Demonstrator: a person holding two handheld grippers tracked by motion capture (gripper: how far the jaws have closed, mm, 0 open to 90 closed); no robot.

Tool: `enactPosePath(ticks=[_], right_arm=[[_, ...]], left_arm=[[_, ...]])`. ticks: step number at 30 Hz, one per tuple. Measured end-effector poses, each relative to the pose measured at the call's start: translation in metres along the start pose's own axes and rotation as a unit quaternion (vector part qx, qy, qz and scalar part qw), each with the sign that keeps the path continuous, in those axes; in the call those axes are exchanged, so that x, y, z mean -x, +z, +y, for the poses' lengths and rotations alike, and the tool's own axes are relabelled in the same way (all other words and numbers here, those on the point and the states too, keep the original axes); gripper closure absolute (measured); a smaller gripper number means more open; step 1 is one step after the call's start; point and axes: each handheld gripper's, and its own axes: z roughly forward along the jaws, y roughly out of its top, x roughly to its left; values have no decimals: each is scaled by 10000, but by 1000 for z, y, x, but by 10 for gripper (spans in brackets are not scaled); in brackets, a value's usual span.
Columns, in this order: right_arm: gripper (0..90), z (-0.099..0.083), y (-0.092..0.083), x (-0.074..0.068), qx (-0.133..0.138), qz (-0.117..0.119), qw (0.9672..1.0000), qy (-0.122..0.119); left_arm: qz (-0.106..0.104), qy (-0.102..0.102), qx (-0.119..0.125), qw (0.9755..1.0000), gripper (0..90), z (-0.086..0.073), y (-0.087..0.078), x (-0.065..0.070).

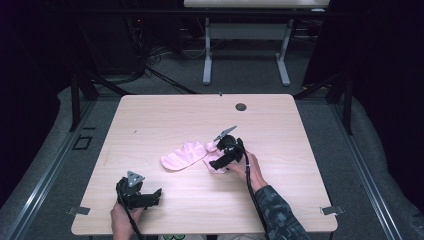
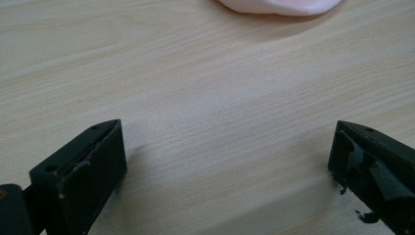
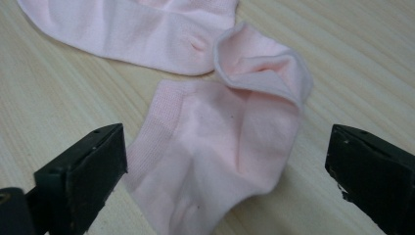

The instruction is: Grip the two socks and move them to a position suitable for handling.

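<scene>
Two pink socks lie near the middle of the wooden table (image 1: 150, 115). One sock (image 1: 182, 156) (image 3: 127, 29) lies flat and stretches leftward. The other sock (image 1: 215, 165) (image 3: 220, 147) is crumpled, its cuff folded over, and lies under my right gripper (image 1: 220, 161) (image 3: 225, 166). That gripper stands open, one jaw on each side of the crumpled sock, with nothing gripped. My left gripper (image 1: 150, 196) (image 2: 227, 161) rests open near the table's front left edge over bare wood. A rounded end of a pink sock (image 2: 279, 6) peeks in at the top of the left gripper view.
A round cable hole (image 1: 241, 106) sits near the table's far edge. Another table's white legs (image 1: 207, 55) stand on the floor beyond. Metal clips (image 1: 80, 210) mark the front corners. Dark frame bars (image 1: 75, 100) flank the table.
</scene>
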Motion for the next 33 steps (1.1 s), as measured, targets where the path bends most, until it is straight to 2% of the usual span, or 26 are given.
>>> enactPosePath(ticks=[3,4,6,7,8,9,10,11,12,13,14,16,20,21,22,23,30,31,32,33], right_arm=[[75,4,5,-1,-159,-90,9998,-70],[101,6,8,-3,-197,-155,9996,-93],[140,10,13,-4,-365,-112,9992,-152],[182,13,16,-5,-481,-186,9985,-202],[182,13,16,-5,-481,-186,9985,-202],[236,16,19,-6,-525,-178,9983,-177],[236,16,19,-6,-525,-178,9983,-177],[268,17,19,-7,-583,-171,9980,-182],[328,19,18,-8,-630,-209,9975,-238],[399,20,19,-9,-601,-191,9978,-191],[445,22,18,-10,-715,-261,9968,-263],[462,22,19,-11,-749,-292,9964,-251],[652,28,17,-10,-1064,-268,9937,-223],[652,28,17,-10,-1064,-268,9937,-223],[759,30,17,-10,-1184,-337,9921,-240],[785,30,18,-10,-1152,-370,9925,-179],[816,32,15,-3,-1310,-160,9912,55],[817,32,8,-2,-1231,-72,9923,121],[817,32,8,-2,-1231,-72,9923,121],[816,31,-1,-3,-1128,29,9934,226]], left_arm=[[1,0,2,10000,4,0,0,0],[2,0,1,10000,4,0,0,0],[1,0,1,10000,4,0,0,0],[3,1,2,10000,4,0,0,0],[3,1,2,10000,4,0,0,0],[0,0,1,10000,4,0,0,0],[1,0,2,10000,4,0,0,0],[1,1,0,10000,4,0,0,0],[1,3,0,10000,4,0,0,0],[1,2,0,10000,4,0,0,0],[2,1,1,10000,4,0,0,0],[1,1,1,10000,4,0,0,0],[2,3,2,10000,4,0,0,0],[1,2,0,10000,4,0,0,0],[2,3,4,10000,5,0,0,0],[2,3,4,10000,5,0,0,0],[3,-2,0,10000,5,0,0,0],[4,-3,1,10000,6,0,0,0],[4,-3,1,10000,6,0,0,0],[4,-5,3,10000,6,0,0,0]])
